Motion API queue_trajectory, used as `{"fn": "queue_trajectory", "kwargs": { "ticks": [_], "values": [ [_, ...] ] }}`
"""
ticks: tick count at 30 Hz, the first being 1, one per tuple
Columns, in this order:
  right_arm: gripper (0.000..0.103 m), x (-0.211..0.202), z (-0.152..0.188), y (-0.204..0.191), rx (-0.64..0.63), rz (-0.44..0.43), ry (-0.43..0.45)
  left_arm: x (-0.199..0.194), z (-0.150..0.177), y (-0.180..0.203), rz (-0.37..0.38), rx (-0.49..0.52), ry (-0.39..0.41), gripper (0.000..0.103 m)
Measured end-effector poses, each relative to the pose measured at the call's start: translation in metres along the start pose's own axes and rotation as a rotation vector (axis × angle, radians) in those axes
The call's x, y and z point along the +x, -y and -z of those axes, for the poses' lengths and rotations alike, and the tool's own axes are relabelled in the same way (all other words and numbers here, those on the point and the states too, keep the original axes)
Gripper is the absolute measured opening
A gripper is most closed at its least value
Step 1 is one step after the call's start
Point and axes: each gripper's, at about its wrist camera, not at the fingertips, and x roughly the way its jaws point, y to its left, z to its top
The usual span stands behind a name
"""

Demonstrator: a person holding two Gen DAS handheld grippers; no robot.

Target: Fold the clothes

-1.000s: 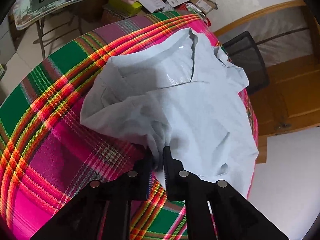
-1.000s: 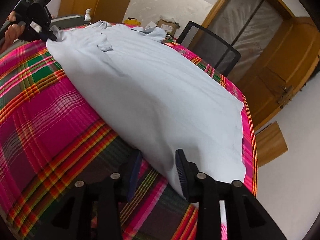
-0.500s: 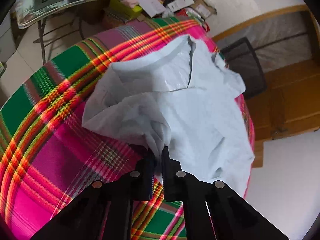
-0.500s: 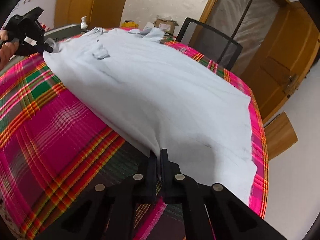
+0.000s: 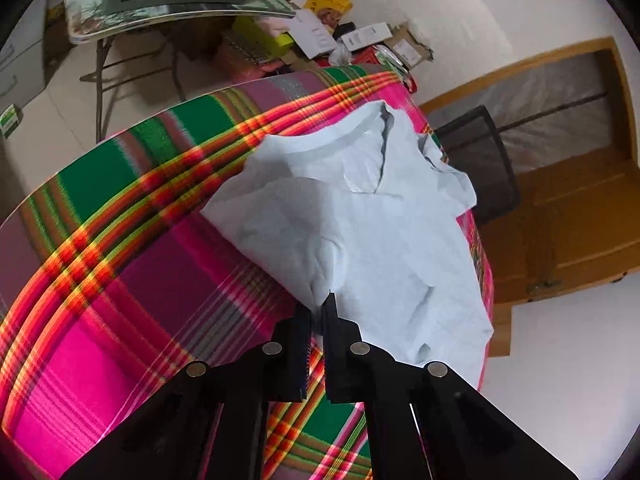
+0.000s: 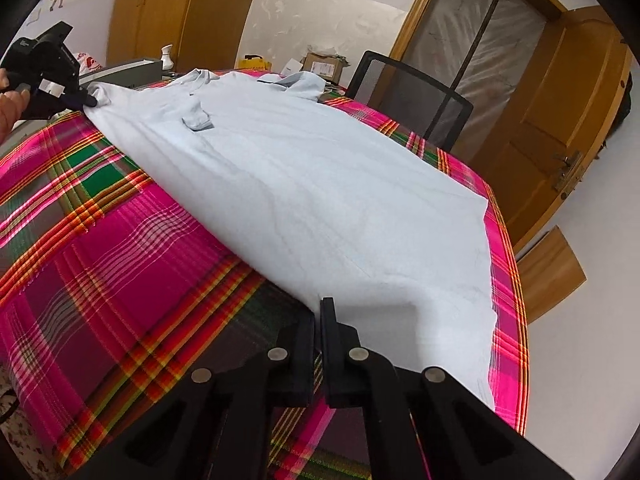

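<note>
In the left wrist view, the left gripper (image 5: 318, 306) is clamped on a bunched pinch of the pale blue shirt (image 5: 372, 240), near a shoulder or sleeve, with the collar (image 5: 344, 136) lying beyond it toward the far edge of the plaid tablecloth (image 5: 132, 280). The cloth gathers into a tight peak at the jaws, so the hold looks narrow; my worry is that a hard pull would let that small pinch slide out, or would drag only 1 layer and leave the layer beneath behind. The far sleeve sits close to the table's edge beside the black mesh chair (image 5: 484, 160), and a sideways tug could spill it over. In the right wrist view, the right gripper (image 6: 318, 312) is closed on the near hem corner of the shirt (image 6: 320, 184), which lies spread across the tablecloth (image 6: 120, 260) and stretches away to the left gripper (image 6: 86, 100), held in a person's hand (image 6: 10, 104) at the far left. I cannot tell whether these jaws caught both layers of the hem or only the upper 1. With 2 ends held, uneven lifting would likely twist the body and set a crooked crease, and the hem's far corner already rests at the table's rim, where it could slip off during the fold.
</note>
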Motion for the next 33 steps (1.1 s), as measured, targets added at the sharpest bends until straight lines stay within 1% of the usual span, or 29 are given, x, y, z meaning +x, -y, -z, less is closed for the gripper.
{"fn": "queue_trajectory", "kwargs": {
  "ticks": [3,7,9,11,13,14,16,18,19,20,22,23,24,25,26,28,30,31,33],
  "values": [
    [0.002,-0.001,0.001,-0.001,-0.004,0.006,0.007,-0.002,0.001,-0.002,-0.002,0.006,0.000,0.005],
    [0.004,0.006,0.002,-0.001,0.009,0.002,-0.007,0.009,0.002,0.002,-0.043,0.039,-0.017,0.005],
    [0.006,0.008,0.003,-0.001,0.024,-0.011,-0.020,0.012,0.003,0.000,-0.054,0.043,-0.031,0.010],
    [0.008,0.007,0.005,0.003,0.050,-0.048,-0.038,0.013,0.002,-0.003,-0.062,0.042,-0.040,0.013],
    [0.008,0.005,0.007,0.008,0.069,-0.093,-0.068,0.008,0.001,-0.005,-0.093,0.062,-0.020,0.020],
    [0.009,0.002,0.008,0.014,0.090,-0.107,-0.065,0.004,0.000,-0.006,-0.112,0.073,-0.007,0.023],
    [0.009,-0.007,0.008,0.031,0.148,-0.132,-0.044,-0.006,-0.003,-0.006,-0.127,0.096,0.007,0.025],
    [0.012,-0.015,0.009,0.048,0.205,-0.157,-0.022,-0.017,-0.006,-0.001,-0.139,0.140,0.045,0.028],
    [0.018,-0.017,0.010,0.059,0.242,-0.151,-0.017,-0.022,-0.007,0.003,-0.144,0.170,0.070,0.029],
    [0.026,-0.016,0.010,0.072,0.283,-0.131,-0.016,-0.028,-0.009,0.008,-0.150,0.201,0.094,0.032],
    [0.031,-0.007,0.010,0.092,0.339,-0.079,-0.034,-0.031,-0.012,0.027,-0.162,0.293,0.125,0.041],
    [0.031,-0.002,0.009,0.101,0.363,-0.052,-0.046,-0.027,-0.013,0.036,-0.153,0.324,0.112,0.046],
    [0.031,0.003,0.010,0.109,0.385,-0.035,-0.055,-0.021,-0.014,0.046,-0.136,0.341,0.085,0.048],
    [0.031,0.008,0.011,0.117,0.405,-0.031,-0.065,-0.014,-0.015,0.056,-0.120,0.357,0.058,0.050],
    [0.031,0.014,0.012,0.124,0.424,-0.028,-0.074,-0.004,-0.015,0.066,-0.120,0.374,0.025,0.054],
    [0.032,0.023,0.015,0.135,0.461,-0.018,-0.088,0.017,-0.007,0.093,-0.160,0.448,-0.031,0.058],
    [0.033,0.029,0.018,0.146,0.507,-0.039,-0.090,0.037,0.002,0.115,-0.190,0.525,-0.073,0.059],
    [0.035,0.033,0.019,0.150,0.527,-0.056,-0.093,0.045,0.005,0.123,-0.183,0.540,-0.095,0.059],
    [0.035,0.039,0.020,0.156,0.554,-0.078,-0.101,0.064,0.012,0.140,-0.197,0.558,-0.143,0.060]
  ]
}}
